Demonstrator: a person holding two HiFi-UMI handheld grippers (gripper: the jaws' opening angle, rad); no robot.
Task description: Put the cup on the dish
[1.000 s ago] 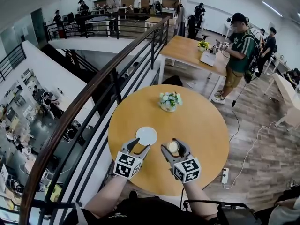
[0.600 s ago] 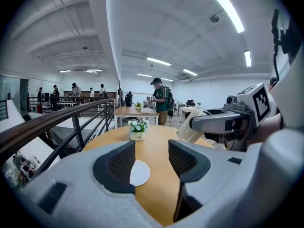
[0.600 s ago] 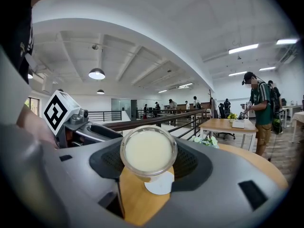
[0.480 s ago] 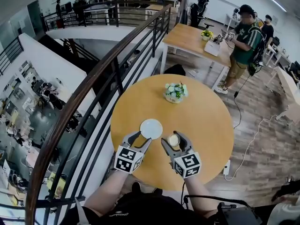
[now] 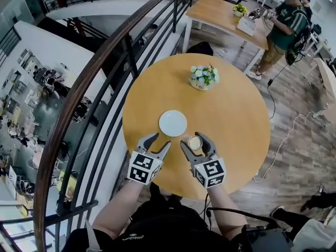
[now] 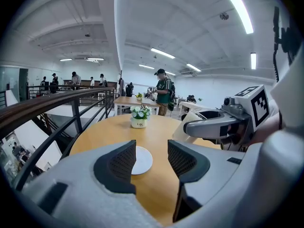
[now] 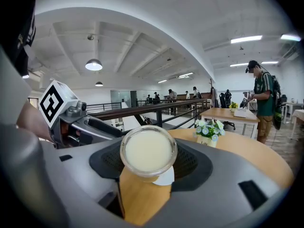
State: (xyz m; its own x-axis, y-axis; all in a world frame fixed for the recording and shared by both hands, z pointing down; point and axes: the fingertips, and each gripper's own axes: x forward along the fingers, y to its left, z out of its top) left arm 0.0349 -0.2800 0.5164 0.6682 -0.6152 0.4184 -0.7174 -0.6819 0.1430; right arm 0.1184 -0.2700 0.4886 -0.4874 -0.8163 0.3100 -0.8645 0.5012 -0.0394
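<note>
your right gripper [image 5: 193, 142] clamps wide around the cup [image 7: 148, 151] of milky drink, just short of the white dish [image 5: 172, 123]. your left gripper [image 5: 159, 142], empty, has just been closing partway. carrying step: next, move the cup forward over the dish and lower it.

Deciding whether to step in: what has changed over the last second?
The left gripper has just been closing its jaws, nothing between them, still apart. The right gripper still grips the clear glass cup of creamy liquid, off the round white dish, which has not moved.
</note>
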